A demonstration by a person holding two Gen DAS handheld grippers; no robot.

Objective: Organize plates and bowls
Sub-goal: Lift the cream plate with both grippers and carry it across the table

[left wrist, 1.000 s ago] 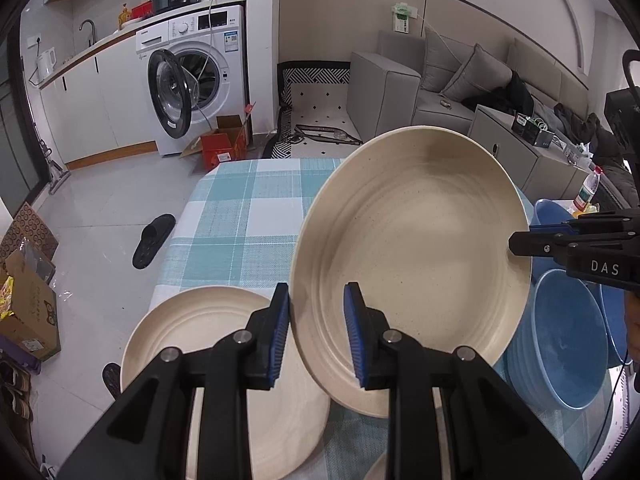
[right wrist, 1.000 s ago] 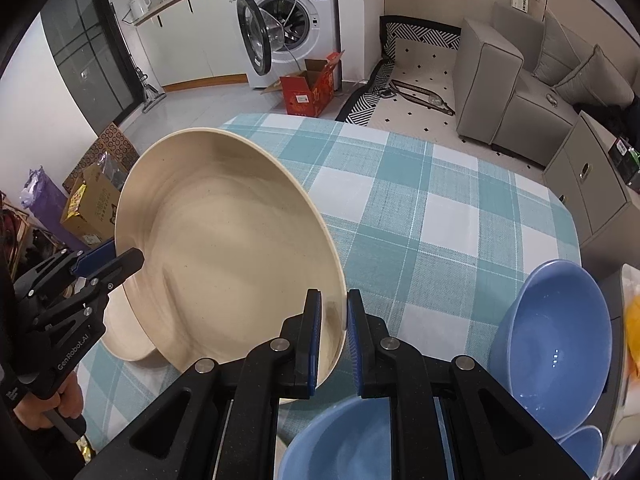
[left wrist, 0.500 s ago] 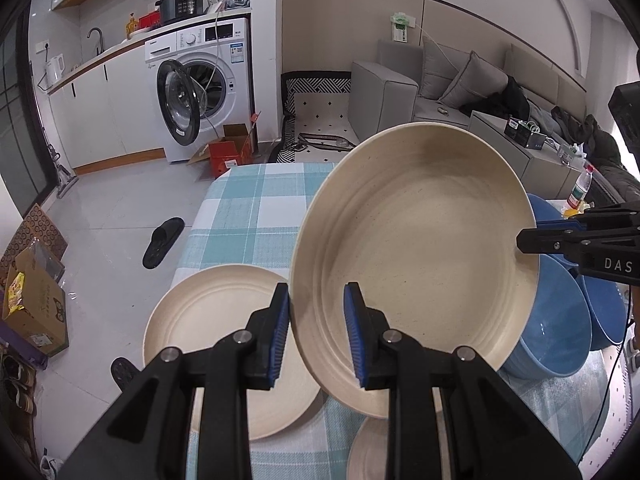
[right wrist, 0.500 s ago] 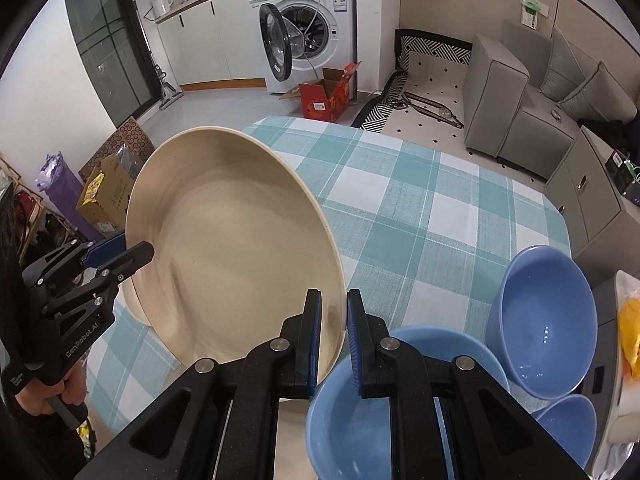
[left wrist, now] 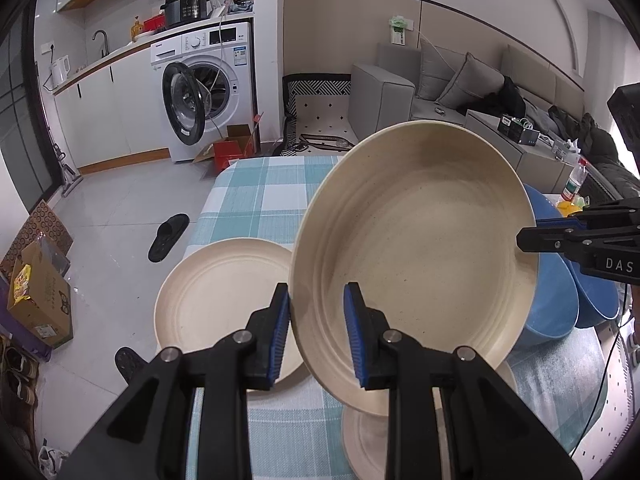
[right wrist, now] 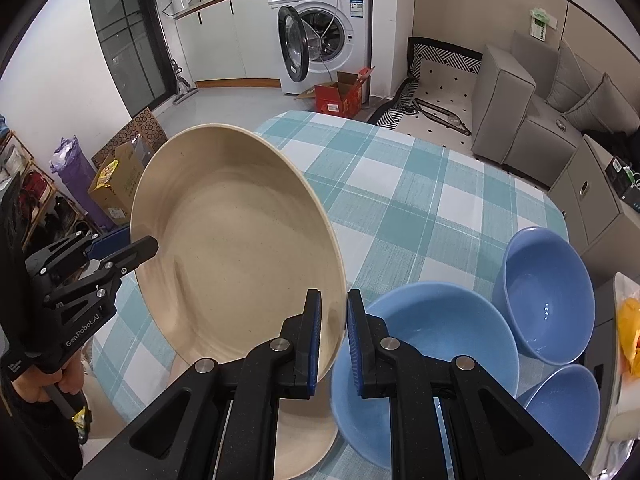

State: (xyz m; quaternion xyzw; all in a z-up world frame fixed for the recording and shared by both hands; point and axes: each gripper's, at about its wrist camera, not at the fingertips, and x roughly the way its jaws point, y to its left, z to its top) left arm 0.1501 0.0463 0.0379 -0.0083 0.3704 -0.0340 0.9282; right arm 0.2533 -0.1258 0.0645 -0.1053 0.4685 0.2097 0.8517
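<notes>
Both tongs, left tongs (left wrist: 316, 330) and right tongs (right wrist: 334, 334), stay clenched on the cream plate (left wrist: 416, 256), which has drifted toward the second plate (left wrist: 224, 300) on the table (right wrist: 400, 200), probably to be stacked.

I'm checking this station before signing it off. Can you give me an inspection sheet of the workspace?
Surface: table, teal checked cloth.
Job's things: large cream plate held tilted above table; second cream plate flat at the table's edge; three blue bowls grouped.
Clutter: yellow packet at table's side.
Grippers: left claw and right claw each shut on the plate's rim, opposite sides.
Cables: nothing seen on table.
Surroundings: washing machine with its door open, sofa.
</notes>
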